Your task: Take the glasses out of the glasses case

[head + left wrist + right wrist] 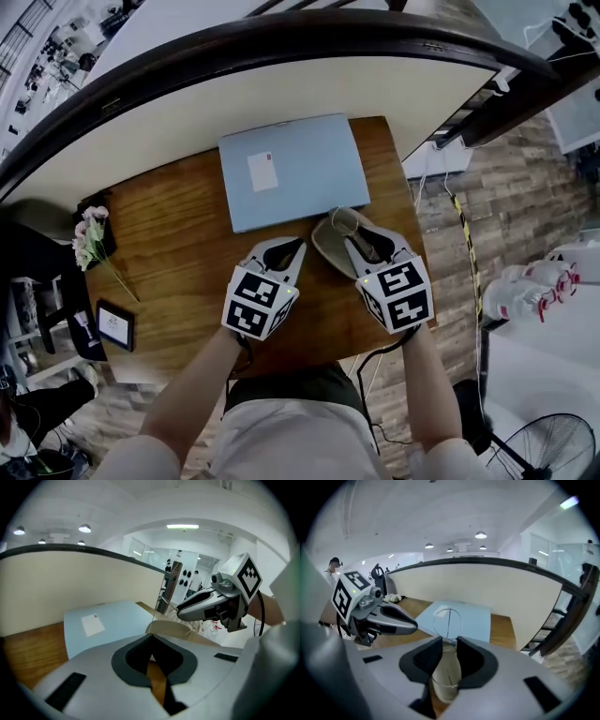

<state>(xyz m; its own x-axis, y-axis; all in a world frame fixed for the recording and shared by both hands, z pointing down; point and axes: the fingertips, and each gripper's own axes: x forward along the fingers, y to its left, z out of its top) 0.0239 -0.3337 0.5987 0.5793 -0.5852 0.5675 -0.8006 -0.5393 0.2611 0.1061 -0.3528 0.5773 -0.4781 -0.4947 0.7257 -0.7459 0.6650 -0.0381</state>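
Observation:
Thin wire-rimmed glasses (345, 221) hang just above the open beige glasses case (328, 253), near the wooden table's right side. My right gripper (353, 232) is shut on their frame. In the right gripper view one clear lens (447, 619) stands up past my right gripper (449, 641), with the case (445, 679) below. My left gripper (300, 244) is just left of the case. Its jaws meet at the tip (152, 637) on a thin temple wire (158, 603) that rises from it. The case (171, 629) lies right beyond.
A closed light-blue laptop (292, 171) lies behind the case, against a curved cream partition (281, 89). Pink flowers (92, 239) and a small framed card (114, 324) sit at the table's left edge. The table's right edge (420, 253) is next to my right gripper.

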